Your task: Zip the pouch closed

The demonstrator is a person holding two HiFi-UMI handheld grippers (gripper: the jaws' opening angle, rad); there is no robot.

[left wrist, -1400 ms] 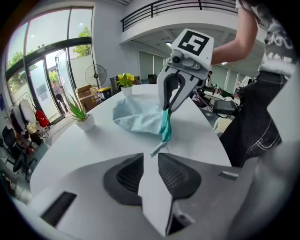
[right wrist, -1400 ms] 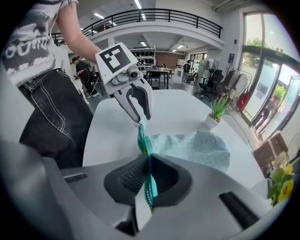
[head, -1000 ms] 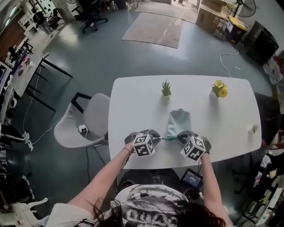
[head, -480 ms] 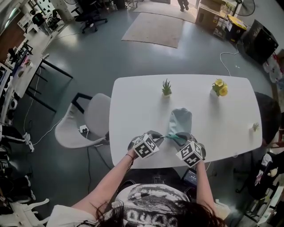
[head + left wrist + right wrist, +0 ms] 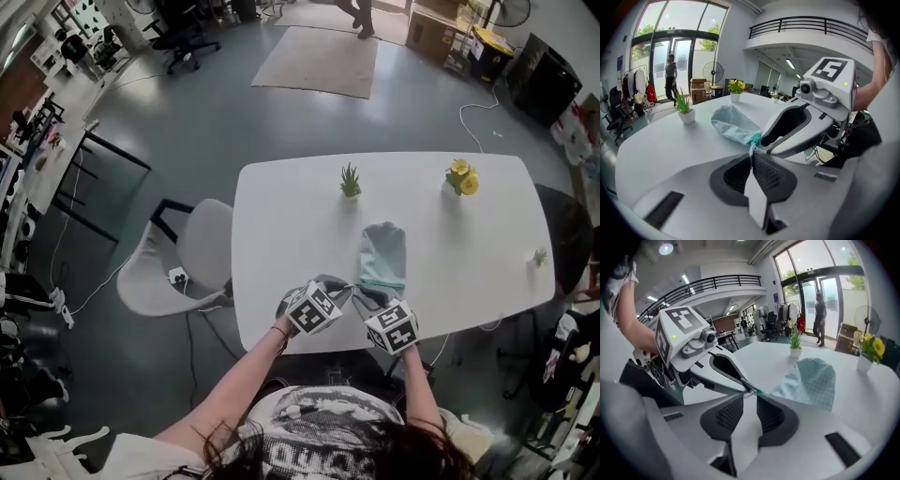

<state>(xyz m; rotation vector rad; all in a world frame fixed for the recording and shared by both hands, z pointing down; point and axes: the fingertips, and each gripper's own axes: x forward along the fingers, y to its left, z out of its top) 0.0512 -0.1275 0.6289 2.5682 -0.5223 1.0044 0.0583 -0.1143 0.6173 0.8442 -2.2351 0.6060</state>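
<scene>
1. Pouch (image 5: 382, 253), pale blue-green, lies flat on the white desk (image 5: 281, 225) close to its near edge. Its rounded end is far from me and its teal zip end is near. It is on my side of the green plant (image 5: 350, 183) and the yellow flowers (image 5: 461, 180), well apart from both.
2. The near left corner of the pouch sits right at the tips of both my tools, which meet there. The rest of the pouch stretches away to the far right of them.
3. Both my hands are low over the near edge of the desk, and the tools point away from me and down. The marker cubes (image 5: 314, 307) stand side by side. My left forearm (image 5: 234, 375) comes in on a slant from the near left, and my right forearm (image 5: 417, 389) comes in almost straight from the near side.
4. My left tool (image 5: 752, 152) has its jaws together, pinched on the fabric at the teal corner of the pouch.
5. My right tool (image 5: 749, 395) has its jaws partly apart, and they have just been closing a little. The small metal zip pull (image 5: 750, 392) sits between the fingertips, but the pads do not visibly press on it.
</scene>
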